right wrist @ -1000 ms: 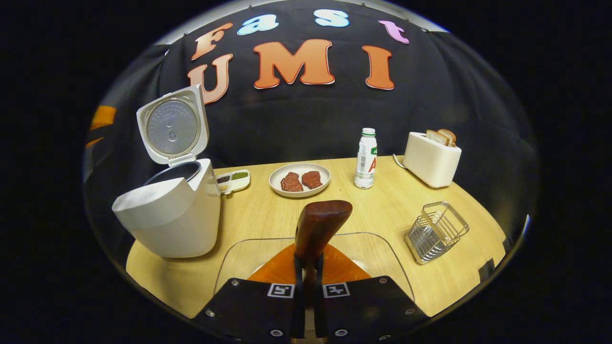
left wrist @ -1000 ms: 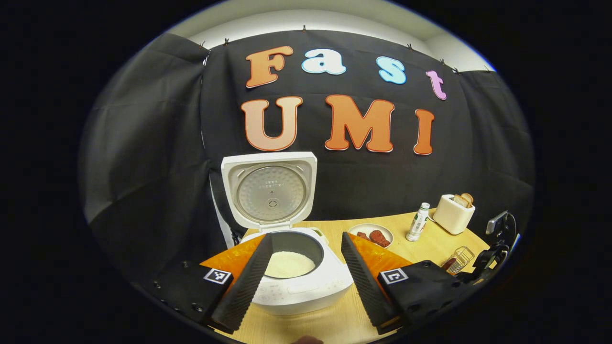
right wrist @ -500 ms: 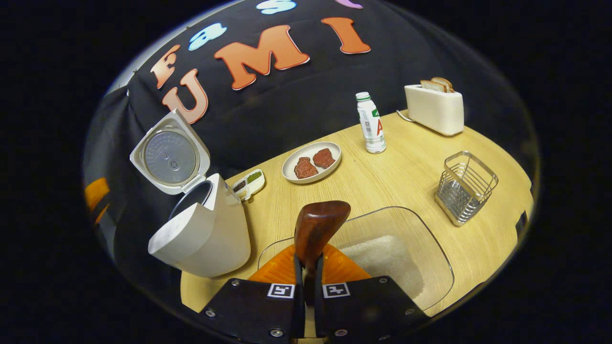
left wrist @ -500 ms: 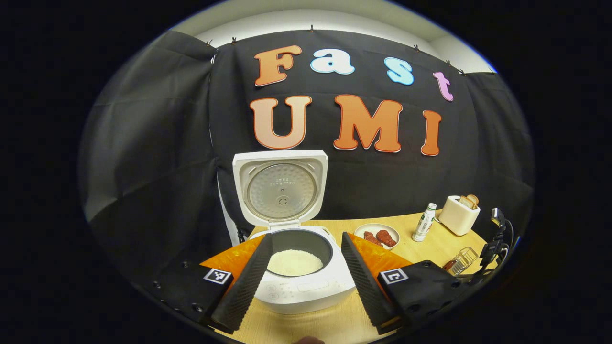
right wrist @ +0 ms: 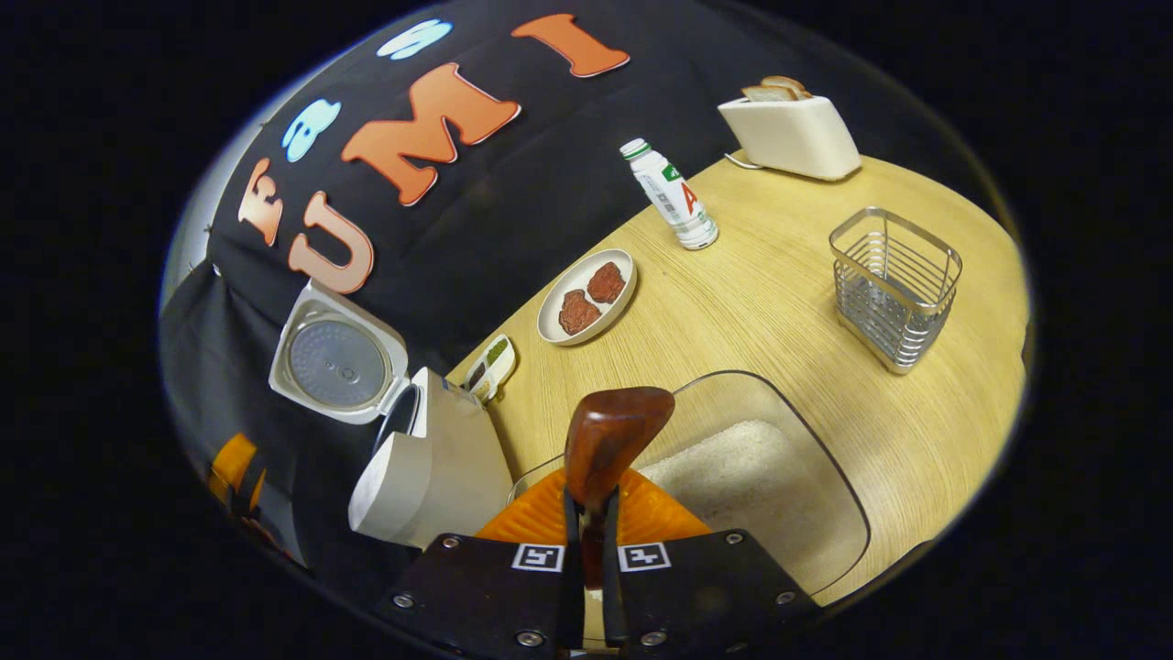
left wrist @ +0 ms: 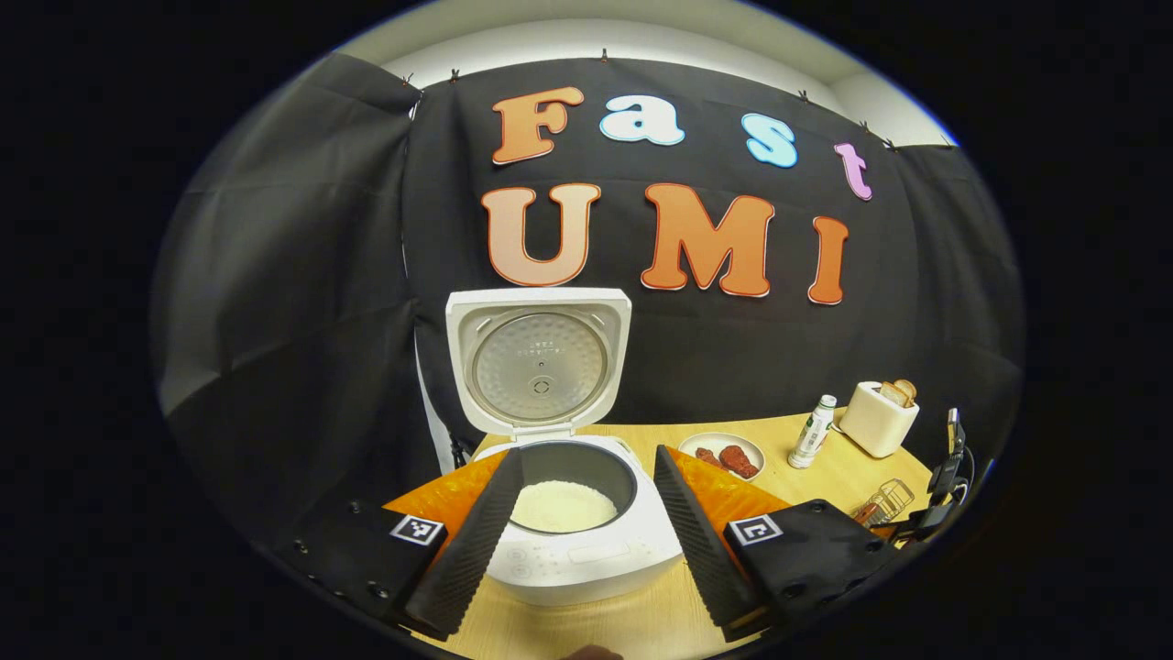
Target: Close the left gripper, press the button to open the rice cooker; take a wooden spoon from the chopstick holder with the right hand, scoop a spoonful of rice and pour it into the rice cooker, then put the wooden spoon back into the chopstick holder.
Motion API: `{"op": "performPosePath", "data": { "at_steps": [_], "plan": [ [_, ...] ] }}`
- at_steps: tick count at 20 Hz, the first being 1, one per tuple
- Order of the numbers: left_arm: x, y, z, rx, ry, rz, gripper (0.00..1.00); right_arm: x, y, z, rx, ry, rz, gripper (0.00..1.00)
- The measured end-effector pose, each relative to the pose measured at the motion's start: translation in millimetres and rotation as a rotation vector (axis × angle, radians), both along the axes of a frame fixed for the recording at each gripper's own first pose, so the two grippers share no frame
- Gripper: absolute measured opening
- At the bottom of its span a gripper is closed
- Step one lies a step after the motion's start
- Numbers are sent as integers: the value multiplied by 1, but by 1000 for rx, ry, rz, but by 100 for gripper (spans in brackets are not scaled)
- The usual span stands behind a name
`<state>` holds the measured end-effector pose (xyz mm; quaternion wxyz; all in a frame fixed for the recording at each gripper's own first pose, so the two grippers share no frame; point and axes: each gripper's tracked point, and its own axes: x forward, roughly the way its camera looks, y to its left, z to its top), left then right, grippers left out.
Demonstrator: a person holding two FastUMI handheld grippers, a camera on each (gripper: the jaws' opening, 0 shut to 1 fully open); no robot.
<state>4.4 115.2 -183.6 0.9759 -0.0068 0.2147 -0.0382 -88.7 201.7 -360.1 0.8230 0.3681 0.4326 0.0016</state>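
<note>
**Bystanders on a wooden table**

A toaster (right wrist: pixel 790 136) holding bread slices (right wrist: pixel 775 88) sits at the far edge of the table (right wrist: pixel 788 302), a bottle (right wrist: pixel 671 194) near it. A plate (right wrist: pixel 586 297) carries two pieces of meat (right wrist: pixel 591 297); beside it lies a small divided dish (right wrist: pixel 490 367).

— From my seat the wooden spoon (right wrist: pixel 607 440) looks glossy, dark wood; the table (right wrist: pixel 770 312) matt, pale woodgrain.

— I read the chopstick holder (right wrist: pixel 893 286) as shiny metal wire, the rice cooker (left wrist: pixel 573 541) smooth white plastic.
</note>
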Motion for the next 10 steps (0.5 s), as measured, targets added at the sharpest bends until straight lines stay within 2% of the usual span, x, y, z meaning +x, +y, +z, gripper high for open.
{"op": "performPosePath", "data": {
  "at_steps": [2, 6, 10],
  "plan": [
    [3, -3, 1, -2, -7, -4, 97, 0, -12, 5, 63, 4, -49, 7],
    [10, -7, 4, 8, -21, -15, 97, 6, -42, 17, 114, -15, -130, 7],
    [13, -15, 9, 9, -36, -25, 97, 20, -58, 40, 237, -41, -226, 7]
  ]
}}
